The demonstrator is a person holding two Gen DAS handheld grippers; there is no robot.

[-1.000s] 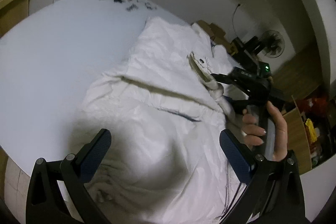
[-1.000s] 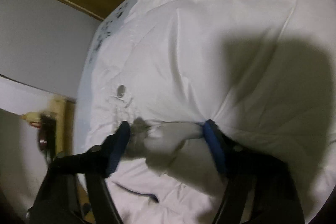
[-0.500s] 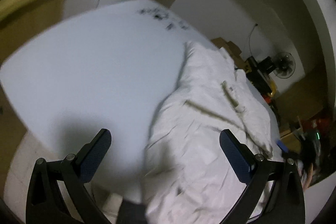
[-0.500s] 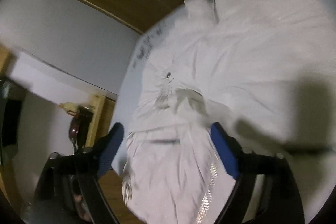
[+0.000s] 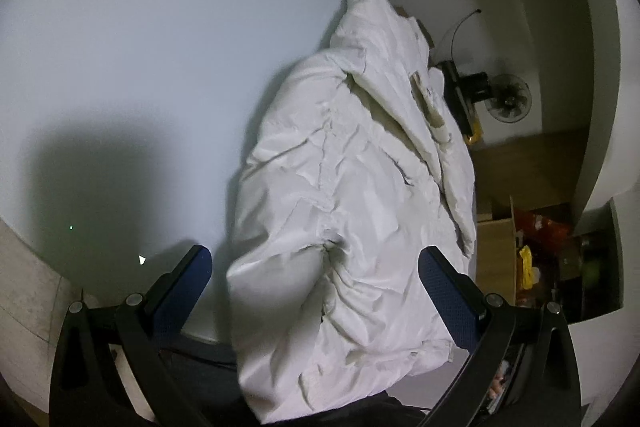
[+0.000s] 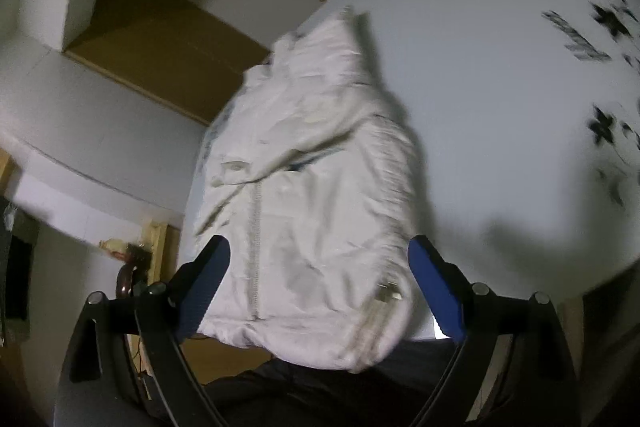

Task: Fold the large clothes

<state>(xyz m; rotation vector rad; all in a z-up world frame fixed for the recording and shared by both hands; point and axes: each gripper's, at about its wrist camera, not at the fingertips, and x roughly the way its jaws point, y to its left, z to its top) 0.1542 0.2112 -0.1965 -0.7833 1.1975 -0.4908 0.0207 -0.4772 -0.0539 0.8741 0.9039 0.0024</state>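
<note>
The white padded jacket (image 5: 352, 195) lies bunched lengthwise on the pale blue bed (image 5: 140, 47), its near end hanging over the near edge. The left gripper (image 5: 316, 291) and the right gripper (image 6: 320, 287) hover above it, fingers spread wide, holding nothing. A fan (image 5: 510, 99) stands far right.

A large white padded jacket (image 5: 352, 195) is laid on a pale surface, folded into a long, narrow bundle running from the near edge toward the far side. Its fabric is heavily creased and puffed. In the left wrist view it is placed right of centre, its near end hung over the near edge. In the right wrist view the jacket (image 6: 304, 195) is seen with a zipper line down its front, a small metal pull near the lower right, and a folded-over flap across its middle.
</note>
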